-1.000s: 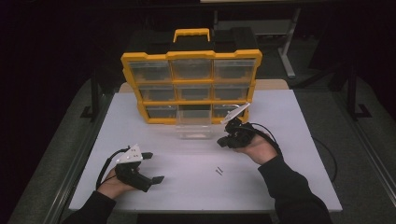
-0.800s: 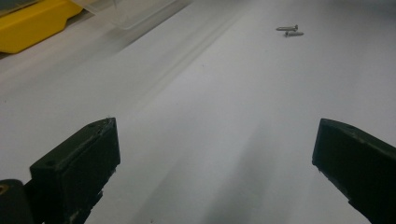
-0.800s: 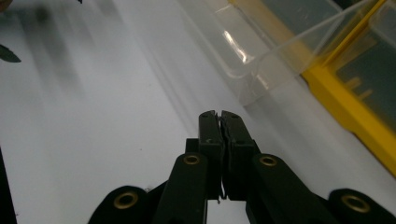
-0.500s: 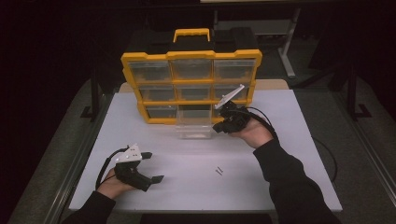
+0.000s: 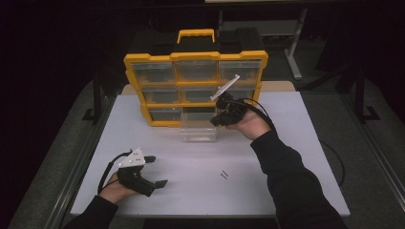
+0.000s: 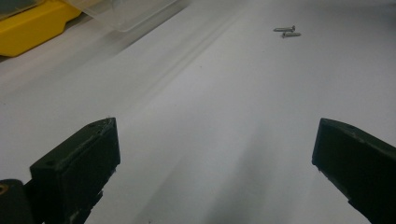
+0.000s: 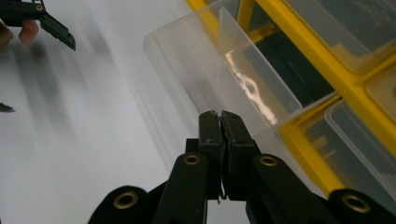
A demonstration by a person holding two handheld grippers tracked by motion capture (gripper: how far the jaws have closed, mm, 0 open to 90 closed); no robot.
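A yellow organizer (image 5: 197,56) with clear drawers stands at the back of the white table (image 5: 286,157). Its bottom middle drawer (image 5: 198,134) is pulled out onto the table and is seen close up as the clear drawer (image 7: 187,60). My right gripper (image 5: 214,122) hovers at that drawer's right side. In its own view the right gripper (image 7: 219,116) is shut, with a thin grey sliver pinched between the jaws, seemingly a small screw. Two screws (image 5: 223,175) lie on the table; the left gripper view shows these screws (image 6: 287,31) ahead. My left gripper (image 5: 156,171) rests open at the front left, and in its own view the left gripper (image 6: 215,154) holds nothing.
The organizer's other drawers are pushed in. A dark shelf and metal frame legs (image 5: 296,52) stand behind the table. The table edges drop to a dark floor on both sides. A cable (image 5: 334,162) trails from the right arm.
My right gripper has risen from the table and moved back toward the pulled-out drawer, staying shut. The left gripper and the two screws have not moved.
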